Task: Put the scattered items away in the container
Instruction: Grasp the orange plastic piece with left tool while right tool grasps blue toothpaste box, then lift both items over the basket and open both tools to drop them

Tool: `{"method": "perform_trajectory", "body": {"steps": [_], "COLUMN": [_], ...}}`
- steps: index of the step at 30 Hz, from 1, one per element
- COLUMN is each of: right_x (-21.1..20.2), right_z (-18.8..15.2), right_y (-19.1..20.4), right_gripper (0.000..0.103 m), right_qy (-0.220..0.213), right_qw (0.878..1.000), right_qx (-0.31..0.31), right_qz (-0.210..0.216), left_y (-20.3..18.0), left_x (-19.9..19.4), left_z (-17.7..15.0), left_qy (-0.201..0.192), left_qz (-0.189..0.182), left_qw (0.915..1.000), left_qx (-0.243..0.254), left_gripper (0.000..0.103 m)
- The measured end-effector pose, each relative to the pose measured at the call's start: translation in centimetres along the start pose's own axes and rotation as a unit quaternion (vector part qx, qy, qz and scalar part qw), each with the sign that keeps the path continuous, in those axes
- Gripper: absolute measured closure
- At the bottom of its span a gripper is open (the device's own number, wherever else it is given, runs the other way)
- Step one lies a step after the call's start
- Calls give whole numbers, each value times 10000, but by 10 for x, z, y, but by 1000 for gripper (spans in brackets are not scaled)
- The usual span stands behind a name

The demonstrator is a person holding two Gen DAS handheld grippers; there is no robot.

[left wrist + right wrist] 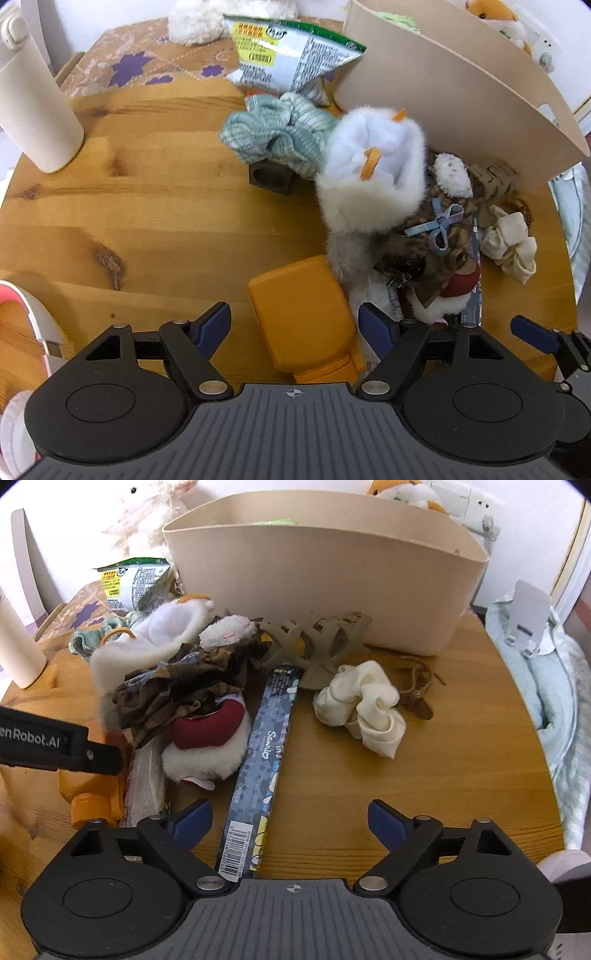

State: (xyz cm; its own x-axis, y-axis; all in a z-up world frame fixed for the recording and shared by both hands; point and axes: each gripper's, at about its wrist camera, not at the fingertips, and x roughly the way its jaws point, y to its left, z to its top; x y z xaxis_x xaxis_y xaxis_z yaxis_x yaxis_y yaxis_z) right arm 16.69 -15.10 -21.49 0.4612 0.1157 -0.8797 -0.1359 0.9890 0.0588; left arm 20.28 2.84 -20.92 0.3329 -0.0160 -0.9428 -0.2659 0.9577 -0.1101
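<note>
Left wrist view: left gripper [293, 328] hangs over the wooden desk [155, 206], jaws wide apart, holding nothing. An orange plastic bottle [303, 314] lies flat between the blue pads, not clearly touching either one. Just beyond it sits the clutter pile: white plush toy [369, 177], brown patterned cloth with a blue bow [436, 229], green knit cloth [273, 133] draped over a dark brown block [271, 179]. Snack bag [291, 55] is farther back, leaning at the left end of the beige container [443, 96]. A white tumbler [33, 110] stands at far left.

Right wrist view: right gripper [290, 821] also has its jaws spread wide, empty. A long blue Sanrio packet [264, 749] lies on the desk, its near end reaching between the pads. To the right of the packet, a cream scrunchie [364, 705]; near it on the right, a small brown strap [415, 686]. Tan lattice piece [317, 642] rests against the container's [332, 572] near wall. A red-and-white plush [207, 746] sits left of the packet, touching it. All of these lie outside the container, on the desk in front of it.
</note>
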Motion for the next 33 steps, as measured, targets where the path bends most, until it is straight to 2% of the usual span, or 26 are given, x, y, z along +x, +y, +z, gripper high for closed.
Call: {"method": "perform_trajectory", "body": {"steps": [5, 8, 11, 17, 18, 24, 33], "right_x": [8, 11, 13, 11, 10, 3, -24], "right_z": [6, 11, 17, 16, 15, 6, -10], "right_y": [0, -1, 0, -3, -4, -7, -11], "right_gripper": [24, 30, 38, 72, 83, 82, 83], "right_qy": [58, 18, 4, -57, -59, 68, -69], "right_qw": [10000, 10000, 9999, 9997, 9994, 9988, 9976], "right_qx": [-58, -77, -114, -136, -126, -73, -108], "right_qz": [23, 32, 15, 213, 304, 483, 676], "left_y": [-2, 3, 3, 0, 0, 3, 12], "left_x": [7, 10, 12, 11, 11, 10, 0], "left_z": [1, 2, 3, 1, 1, -1, -16], "left_qy": [101, 120, 129, 88, 89, 147, 167], "left_qz": [30, -16, -78, -14, -28, -70, -26], "left_qw": [9999, 9998, 9998, 10000, 10000, 9998, 9997], "left_qx": [13, -150, -113, 19, 29, 129, 190], "left_gripper": [30, 31, 41, 43, 44, 45, 47]}}
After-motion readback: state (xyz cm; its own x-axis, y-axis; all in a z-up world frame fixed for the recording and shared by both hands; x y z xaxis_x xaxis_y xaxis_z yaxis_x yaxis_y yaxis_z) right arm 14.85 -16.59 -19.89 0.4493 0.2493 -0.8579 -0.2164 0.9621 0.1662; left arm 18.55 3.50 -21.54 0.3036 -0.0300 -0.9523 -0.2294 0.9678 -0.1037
